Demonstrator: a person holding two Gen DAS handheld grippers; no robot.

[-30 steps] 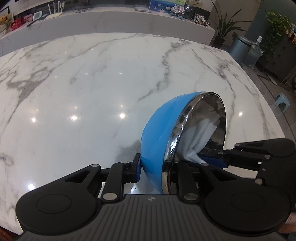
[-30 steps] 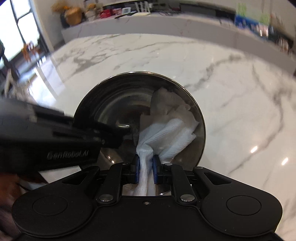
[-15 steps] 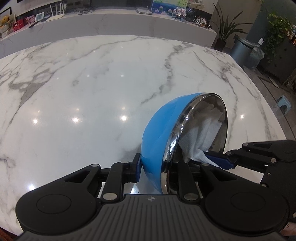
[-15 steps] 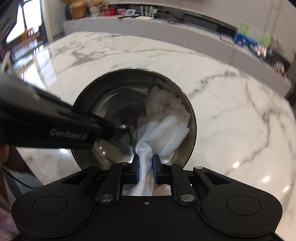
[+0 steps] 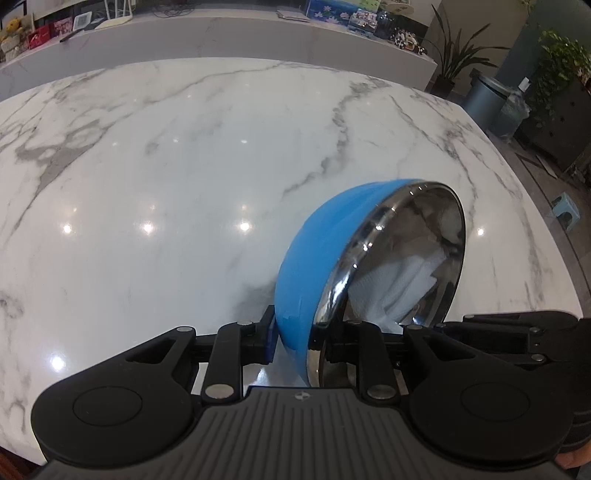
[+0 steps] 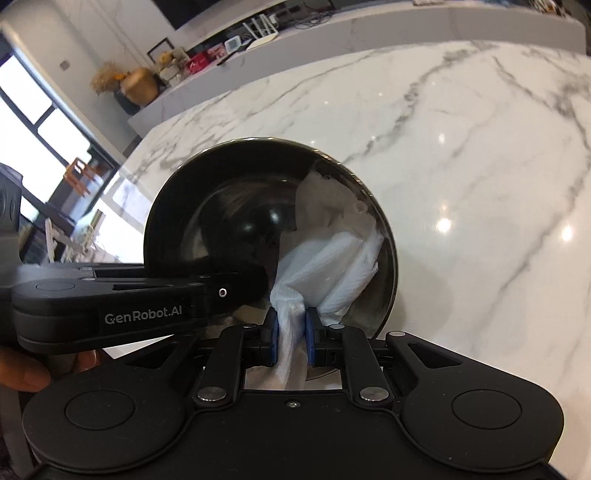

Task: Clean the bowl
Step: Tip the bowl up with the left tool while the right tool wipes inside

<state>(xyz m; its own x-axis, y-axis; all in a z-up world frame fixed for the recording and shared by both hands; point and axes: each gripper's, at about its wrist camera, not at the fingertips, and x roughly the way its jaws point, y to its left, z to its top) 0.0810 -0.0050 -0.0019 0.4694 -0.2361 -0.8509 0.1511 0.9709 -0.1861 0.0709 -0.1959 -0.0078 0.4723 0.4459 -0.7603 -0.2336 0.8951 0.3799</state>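
A bowl, blue outside and shiny steel inside, is held on edge above the marble table. My left gripper is shut on its rim, one finger outside and one inside. My right gripper is shut on a white paper towel, pressed against the lower right of the bowl's steel inside. The towel also shows in the left wrist view, with the right gripper's body at the lower right. The left gripper's body crosses the right wrist view from the left.
The white marble table spreads under and beyond the bowl. A long counter with small items runs behind it. A bin and plants stand on the floor to the far right.
The right gripper has drawn the towel down towards the bowl's lower rim. The bowl has tipped a little more open towards the right gripper, and the right wrist view has swung leftwards.
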